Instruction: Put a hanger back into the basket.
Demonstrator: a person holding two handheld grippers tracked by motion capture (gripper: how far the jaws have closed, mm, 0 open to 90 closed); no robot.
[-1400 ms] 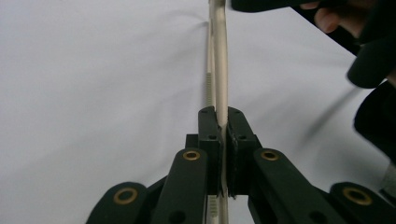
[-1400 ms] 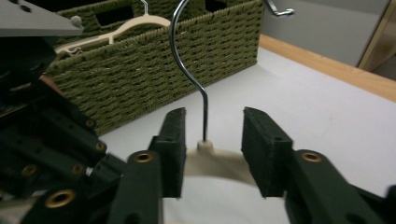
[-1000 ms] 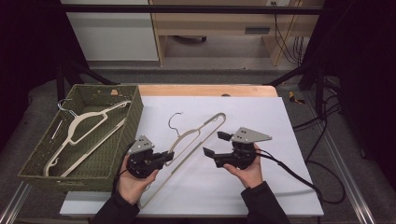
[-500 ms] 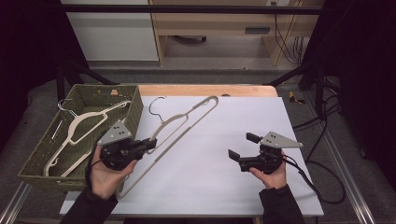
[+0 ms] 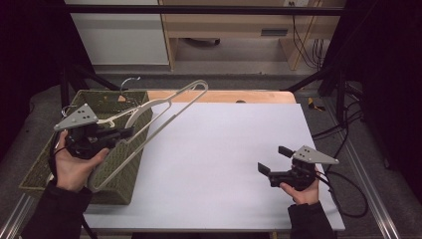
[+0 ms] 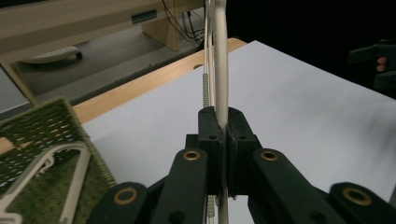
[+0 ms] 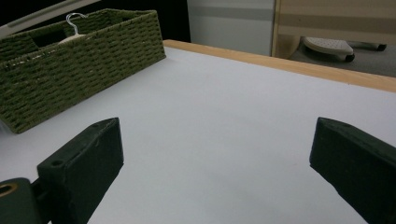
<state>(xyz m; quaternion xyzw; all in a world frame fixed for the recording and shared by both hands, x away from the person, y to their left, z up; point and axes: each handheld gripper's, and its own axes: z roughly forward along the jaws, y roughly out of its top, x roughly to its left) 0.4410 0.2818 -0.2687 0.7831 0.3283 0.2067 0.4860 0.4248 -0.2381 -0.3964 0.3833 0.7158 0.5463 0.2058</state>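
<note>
Left gripper is clamped shut on one arm of the hanger, seen pinched between the pads in the left gripper view. The hanger is held off the table, tilted, its hook up over the far end of the basket. The grip near one end likely lets the piece be swung over the rim and lowered beside the hanger already lying inside. Right gripper is held low over the table's right side, well apart, jaws wide and empty; they have just been opening.

Against the earlier frames: the hanger has been lifted from the table's middle and carried left to the basket; the right hand has been drawn back rightward.
</note>
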